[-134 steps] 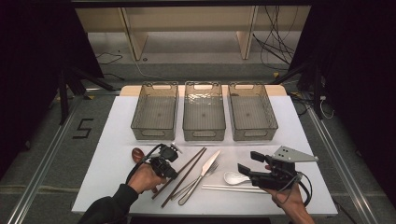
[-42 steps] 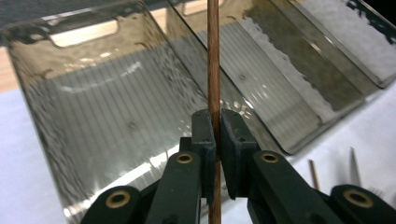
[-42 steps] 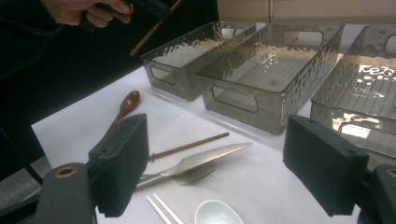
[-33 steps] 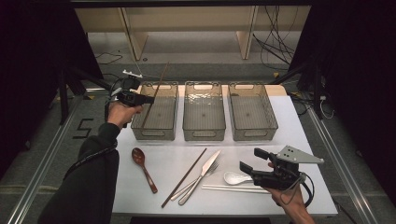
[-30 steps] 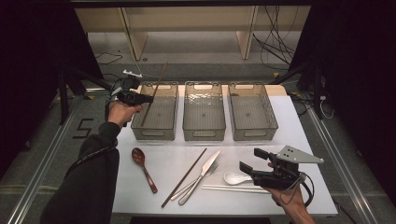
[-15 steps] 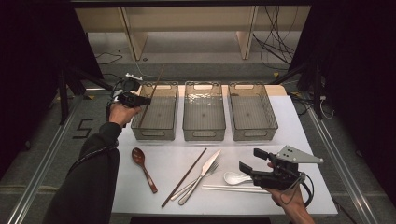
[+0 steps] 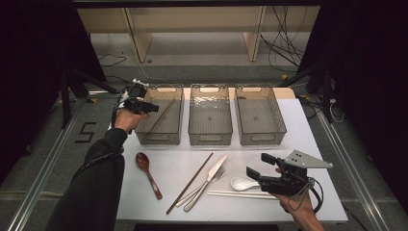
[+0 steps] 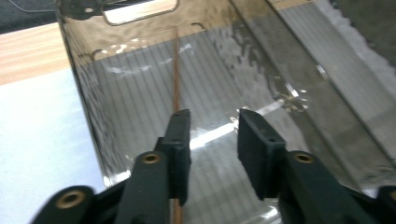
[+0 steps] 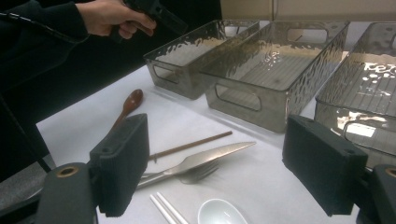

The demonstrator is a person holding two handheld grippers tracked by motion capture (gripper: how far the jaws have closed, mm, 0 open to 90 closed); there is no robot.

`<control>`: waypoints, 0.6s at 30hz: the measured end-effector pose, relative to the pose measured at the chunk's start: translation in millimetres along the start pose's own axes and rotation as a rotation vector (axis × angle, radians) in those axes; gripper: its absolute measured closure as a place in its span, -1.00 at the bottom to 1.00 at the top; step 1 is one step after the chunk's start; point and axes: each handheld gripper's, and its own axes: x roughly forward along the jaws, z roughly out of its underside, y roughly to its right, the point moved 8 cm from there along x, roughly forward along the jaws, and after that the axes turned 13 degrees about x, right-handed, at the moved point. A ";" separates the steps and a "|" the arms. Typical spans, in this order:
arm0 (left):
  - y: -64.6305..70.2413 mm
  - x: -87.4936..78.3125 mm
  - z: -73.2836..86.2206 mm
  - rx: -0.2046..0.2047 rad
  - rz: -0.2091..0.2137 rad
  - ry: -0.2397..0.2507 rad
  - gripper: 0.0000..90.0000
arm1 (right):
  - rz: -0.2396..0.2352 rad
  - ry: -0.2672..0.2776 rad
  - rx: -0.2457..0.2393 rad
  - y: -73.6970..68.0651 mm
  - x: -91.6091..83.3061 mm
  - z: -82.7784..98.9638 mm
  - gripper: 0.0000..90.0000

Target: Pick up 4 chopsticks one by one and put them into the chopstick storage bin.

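Observation:
My left gripper hovers over the near left corner of the left smoked-plastic bin. Its jaws have just been opening and stand apart with nothing pressed between them. A brown chopstick lies slanted inside that bin; in the left gripper view the chopstick runs down the bin floor and passes behind one jaw. My right gripper is open near the table's front right, above the white ceramic spoon, with nothing between its pads.
A middle bin and a right bin stand beside the left one. On the white table lie a wooden spoon, a second brown chopstick, a knife, a fork and white chopsticks.
The left hand carried a brown chopstick from the table up to the left bin. Its jaws have parted and the chopstick has dropped into the bin. The right gripper has stayed put.

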 end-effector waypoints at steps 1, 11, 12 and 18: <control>3.3 -2.2 -0.3 -0.014 0.018 0.000 0.31 | 0.001 0.001 -0.001 0.0 -0.1 -0.1 -0.47; 63.0 -30.9 20.4 0.030 0.104 0.009 -0.26 | 0.003 0.001 -0.005 -0.3 -0.1 0.1 -0.47; 68.1 -32.3 23.8 0.035 0.109 0.010 -0.28 | 0.004 0.001 -0.006 -0.2 -0.2 0.2 -0.47; 100.2 -34.0 47.7 0.095 0.151 -0.079 -0.41 | 0.005 0.000 -0.011 -1.3 -0.4 0.1 -0.47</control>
